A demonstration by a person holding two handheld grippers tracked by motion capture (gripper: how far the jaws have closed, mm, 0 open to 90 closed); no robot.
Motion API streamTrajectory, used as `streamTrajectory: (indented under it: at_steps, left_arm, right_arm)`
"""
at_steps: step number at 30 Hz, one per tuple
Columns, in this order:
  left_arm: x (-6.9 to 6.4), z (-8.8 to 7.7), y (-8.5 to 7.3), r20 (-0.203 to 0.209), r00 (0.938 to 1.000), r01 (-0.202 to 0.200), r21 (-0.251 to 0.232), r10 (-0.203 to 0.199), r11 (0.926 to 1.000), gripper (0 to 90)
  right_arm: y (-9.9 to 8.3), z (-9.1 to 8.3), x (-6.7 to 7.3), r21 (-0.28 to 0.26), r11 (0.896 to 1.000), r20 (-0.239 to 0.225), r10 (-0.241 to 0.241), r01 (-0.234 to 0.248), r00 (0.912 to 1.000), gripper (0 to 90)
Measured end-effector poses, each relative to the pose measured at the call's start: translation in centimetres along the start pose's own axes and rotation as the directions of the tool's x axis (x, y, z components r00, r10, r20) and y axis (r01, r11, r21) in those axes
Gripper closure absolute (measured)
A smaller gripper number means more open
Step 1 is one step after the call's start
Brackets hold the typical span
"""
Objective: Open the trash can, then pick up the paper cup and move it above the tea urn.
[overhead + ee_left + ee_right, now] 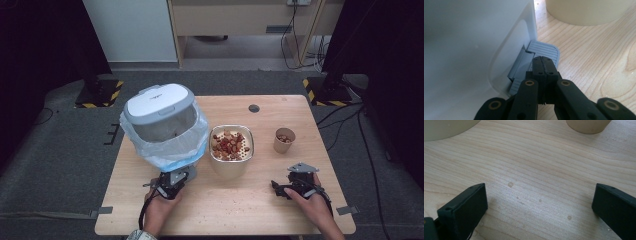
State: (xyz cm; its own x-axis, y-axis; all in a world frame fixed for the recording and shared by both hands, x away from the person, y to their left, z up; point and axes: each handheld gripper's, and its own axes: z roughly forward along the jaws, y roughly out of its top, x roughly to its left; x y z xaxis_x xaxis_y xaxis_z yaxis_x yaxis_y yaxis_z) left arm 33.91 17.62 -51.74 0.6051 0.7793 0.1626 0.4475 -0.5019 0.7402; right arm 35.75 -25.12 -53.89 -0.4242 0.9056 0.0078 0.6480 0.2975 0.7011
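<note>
A white pedal bin (165,132) with a grey-rimmed lid (159,102) and a clear bag liner stands at the table's left; its lid is tilted up. My left gripper (172,181) is at the bin's foot. In the left gripper view the left gripper (543,60) is shut, its tips resting on the grey ribbed pedal (545,50) beside the white bin wall (474,50). My right gripper (277,188) lies low on the wood at the front right. In the right gripper view the right gripper (540,202) is open wide over bare table.
A cream container (231,167) with a metal strainer of mixed nuts sits mid-table, next to the bin. A paper cup (284,142) with a few nuts stands to its right. The wooden table (240,210) has crumbs near the front.
</note>
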Motion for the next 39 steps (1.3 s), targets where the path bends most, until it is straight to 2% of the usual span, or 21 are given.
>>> streamTrajectory:
  at_steps: [1,4,13,20,32,35,39]
  left_arm:
    - [0.1,0.1,-0.1,0.01,0.9997,0.023,0.001,-0.023,0.9997,89.6]
    - [0.0,0.3,-0.1,0.0,1.0,0.009,0.016,-0.009,0.9998,89.6]
    - [0.1,0.4,-0.1,0.005,0.9998,0.02,0.024,-0.02,0.9995,89.6]
    - [0.1,0.4,-0.1,0.007,0.9998,0.021,0.024,-0.021,0.9995,89.6]
    - [0.2,0.4,-0.1,0.012,0.9996,0.025,0.022,-0.025,0.9995,89.6]
    - [0.2,0.4,-0.1,0.012,0.9996,0.026,0.022,-0.026,0.9994,89.6]
    - [0.2,0.4,-0.1,0.012,0.9995,0.028,0.021,-0.028,0.9994,89.6]
  right_arm:
    - [0.0,0.0,0.0,0.0,1.0,0.0,0.0,0.0,1.0,0.6]
    - [0.0,0.0,0.0,0.0,1.0,0.0,0.0,0.0,1.0,0.6]
    - [0.0,-0.1,-0.1,0.006,1.0,-0.006,-0.001,0.001,1.0,0.9]
    - [0.3,-0.3,-0.1,0.011,1.0,-0.02,-0.023,0.023,0.9996,5.5]
    - [0.5,-0.6,-0.2,-0.002,1.0,0.003,-0.029,0.029,0.9996,5.8]
    - [0.6,-0.8,-0.3,-0.016,1.0,0.007,-0.016,0.016,0.9999,5.8]
    - [1.1,-1.3,-0.6,-0.053,0.998,-0.01,0.03,-0.03,0.9995,4.8]
